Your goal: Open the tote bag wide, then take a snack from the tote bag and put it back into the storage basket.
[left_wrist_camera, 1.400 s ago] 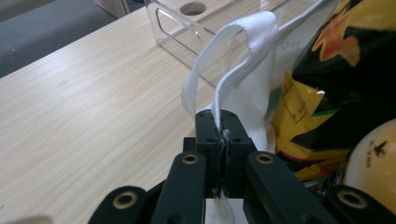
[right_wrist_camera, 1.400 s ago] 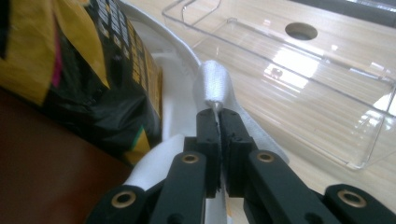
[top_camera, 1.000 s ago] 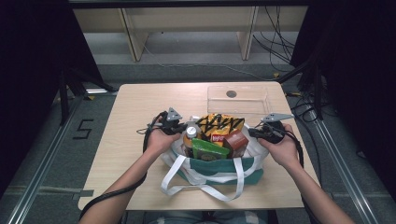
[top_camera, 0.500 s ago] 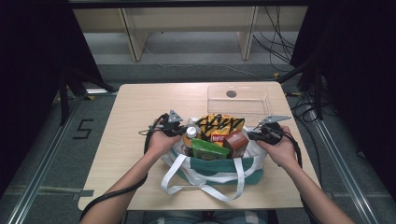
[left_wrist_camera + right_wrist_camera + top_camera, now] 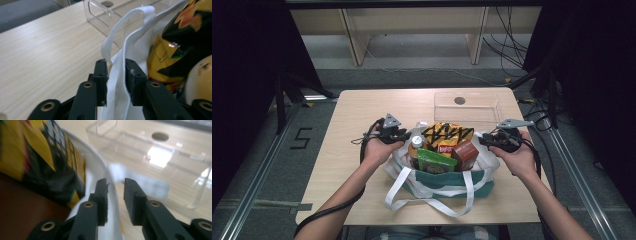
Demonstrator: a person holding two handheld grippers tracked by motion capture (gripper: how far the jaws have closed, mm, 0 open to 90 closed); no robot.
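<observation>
Soft white-and-green cloth tote bag (image 5: 439, 182), full and likely heavy, is best held by its limp rim at centre frame. Left gripper (image 5: 116, 82) and right gripper (image 5: 115, 200) have just been opening; cloth lies between the slack jaws, ungripped.

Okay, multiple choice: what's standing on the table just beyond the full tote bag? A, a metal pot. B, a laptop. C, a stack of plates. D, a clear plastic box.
D: a clear plastic box stands on the wooden table just behind the tote bag, which is full of snack packs.
</observation>
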